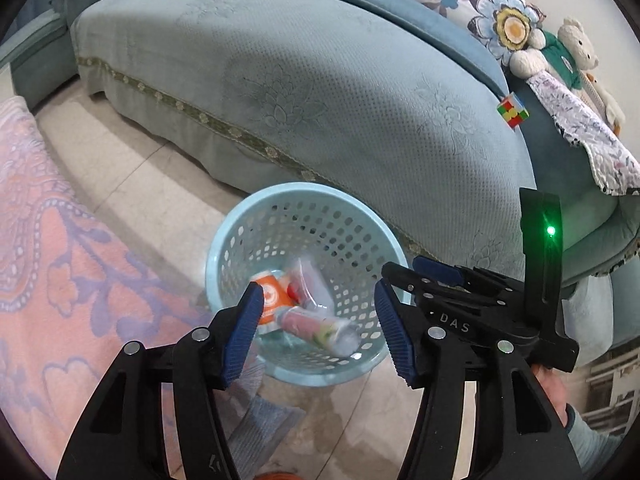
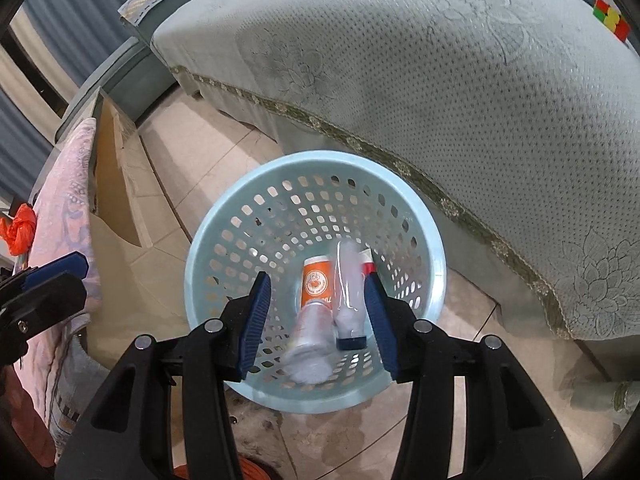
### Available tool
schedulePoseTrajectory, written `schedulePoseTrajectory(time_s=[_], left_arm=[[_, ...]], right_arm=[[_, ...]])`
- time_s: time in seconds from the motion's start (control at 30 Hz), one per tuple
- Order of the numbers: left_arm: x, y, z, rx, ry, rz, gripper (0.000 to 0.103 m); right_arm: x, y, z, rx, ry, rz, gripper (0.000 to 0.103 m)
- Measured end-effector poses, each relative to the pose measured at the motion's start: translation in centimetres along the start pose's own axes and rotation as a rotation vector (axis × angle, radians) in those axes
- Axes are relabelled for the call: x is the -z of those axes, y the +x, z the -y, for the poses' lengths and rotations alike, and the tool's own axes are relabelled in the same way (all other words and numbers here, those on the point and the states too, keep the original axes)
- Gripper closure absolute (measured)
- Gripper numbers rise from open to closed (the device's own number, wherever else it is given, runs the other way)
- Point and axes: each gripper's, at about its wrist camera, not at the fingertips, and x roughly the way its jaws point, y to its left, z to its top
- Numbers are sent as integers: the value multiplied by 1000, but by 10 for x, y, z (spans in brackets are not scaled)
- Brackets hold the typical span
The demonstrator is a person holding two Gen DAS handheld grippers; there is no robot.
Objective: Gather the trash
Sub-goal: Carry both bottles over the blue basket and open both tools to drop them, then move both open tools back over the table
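A light blue perforated basket (image 1: 224,248) (image 2: 216,224) stands on the tiled floor beside the sofa. Inside lie an orange carton (image 1: 272,296) (image 2: 316,280), a blurred pale can (image 1: 320,326) (image 2: 310,344) and a clear plastic bottle with a dark cap (image 2: 348,292). My left gripper (image 1: 318,320) is open and empty above the basket's near rim. My right gripper (image 2: 318,312) is open and empty, directly over the basket. The right gripper also shows in the left wrist view (image 1: 460,296), at the basket's right side. The can and bottle look smeared by motion.
A teal sofa (image 1: 320,92) with a patterned cover sits behind the basket, with a puzzle cube (image 1: 512,111) and soft toys (image 1: 560,52) on it. A pink blanket (image 1: 48,248) lies to the left. A cardboard box (image 2: 116,184) stands on the left.
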Motion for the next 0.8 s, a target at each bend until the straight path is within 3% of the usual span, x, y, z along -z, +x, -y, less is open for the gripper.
schedulePoseTrajectory(time_s=[0.23, 0.4, 0.53, 0.73, 0.8], left_arm=[[3, -31, -9, 11, -39, 80, 47], [17, -77, -24, -2, -74, 180, 46], [32, -126, -42, -70, -105, 293, 35], [64, -207, -89, -193, -211, 462, 30], [80, -239, -112, -275, -263, 523, 28]], right_arm=[[-2, -18, -29, -27, -60, 44, 58], [-1, -47, -68, -96, -151, 155, 58], [1, -74, -109, -155, -233, 248, 58], [4, -103, -191, -262, -380, 340, 58], [5, -107, -222, -298, -425, 354, 58]])
